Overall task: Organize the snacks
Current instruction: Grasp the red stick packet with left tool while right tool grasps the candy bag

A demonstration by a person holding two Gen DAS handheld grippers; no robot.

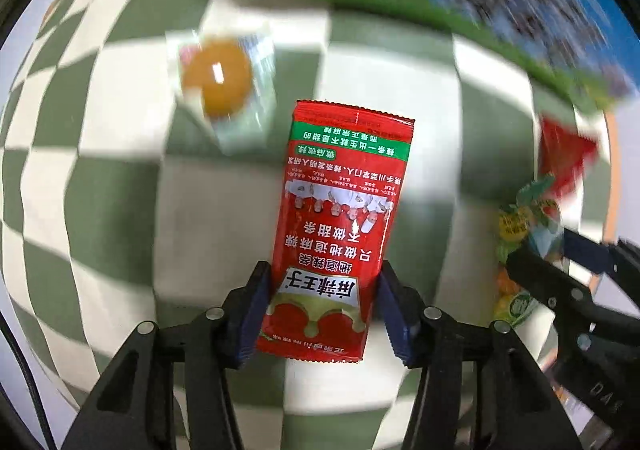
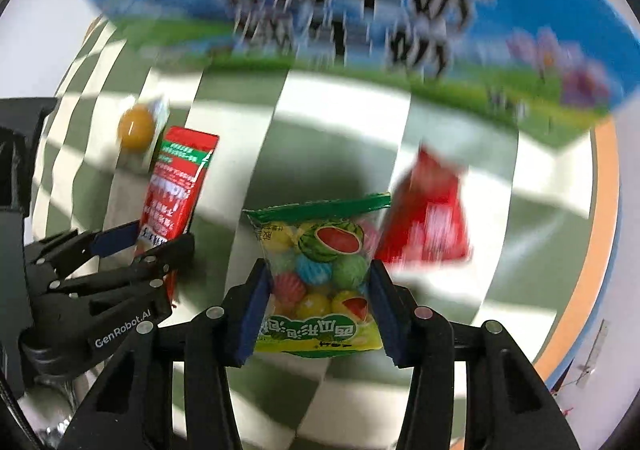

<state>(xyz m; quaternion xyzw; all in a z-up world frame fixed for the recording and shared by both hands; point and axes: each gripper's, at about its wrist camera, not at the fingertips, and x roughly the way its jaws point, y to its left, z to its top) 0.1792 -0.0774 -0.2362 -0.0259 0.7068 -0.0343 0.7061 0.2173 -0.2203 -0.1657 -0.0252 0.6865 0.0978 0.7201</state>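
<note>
A red spicy-snack packet (image 1: 340, 202) with white lettering sits between the blue pads of my left gripper (image 1: 324, 310), which is shut on its lower sides. A clear bag of watermelon-print candy balls (image 2: 320, 250) is pinched at both edges by my right gripper (image 2: 320, 314), which is shut on it. Both packets look sharp against a blurred chequered cloth (image 1: 120, 190). In the left wrist view the right gripper (image 1: 536, 250) shows at the right edge with the candy bag (image 1: 524, 218). In the right wrist view the left gripper (image 2: 156, 238) shows at the left with the red packet (image 2: 176, 178).
A clear packet with an orange ball (image 1: 218, 78) lies on the cloth beyond the red packet. Another red packet (image 2: 428, 218) lies to the right of the candy bag. A large blue and green box (image 2: 360, 22) stands along the far side. An orange table rim (image 2: 600, 210) runs at the right.
</note>
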